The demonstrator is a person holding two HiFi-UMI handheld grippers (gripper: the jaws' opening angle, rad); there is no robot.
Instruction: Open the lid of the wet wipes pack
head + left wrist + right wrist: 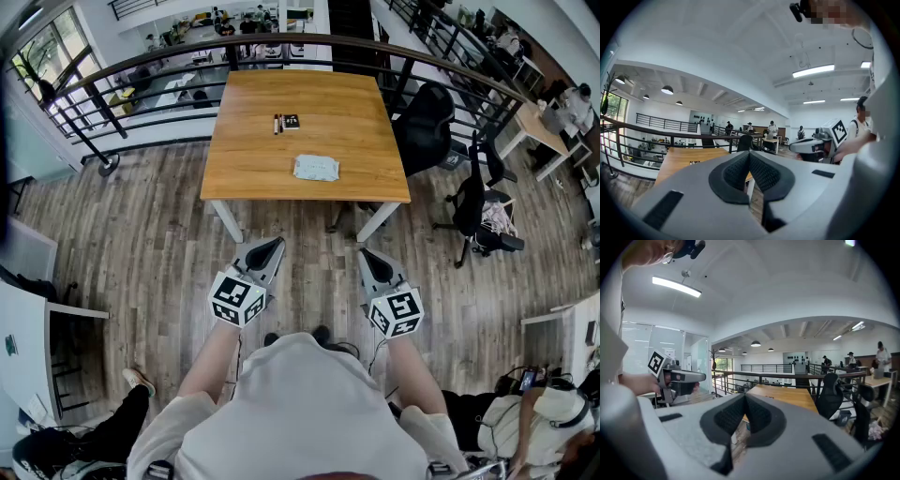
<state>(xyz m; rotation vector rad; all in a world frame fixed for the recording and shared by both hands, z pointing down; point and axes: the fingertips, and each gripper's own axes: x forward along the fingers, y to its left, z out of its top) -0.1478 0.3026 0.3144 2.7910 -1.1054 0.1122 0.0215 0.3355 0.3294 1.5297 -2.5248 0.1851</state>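
Observation:
The wet wipes pack point(316, 168), pale and flat, lies near the front edge of the wooden table point(253, 150), lid closed as far as I can tell. My left gripper point(275, 247) and right gripper point(367, 256) are held side by side in front of the body, well short of the table, over the wood floor. Both are shut with nothing between the jaws. In the left gripper view my left gripper point(749, 154) points toward the table point(679, 157); the right gripper point(815, 146) shows beside it. In the right gripper view my right gripper point(745, 397) faces the table point(797, 397).
Pens and a small dark item point(284, 122) lie farther back on the table. A black office chair point(427, 122) stands at its right side, another chair point(478, 211) farther right. A dark railing point(141, 89) runs behind the table. People stand at desks in the distance.

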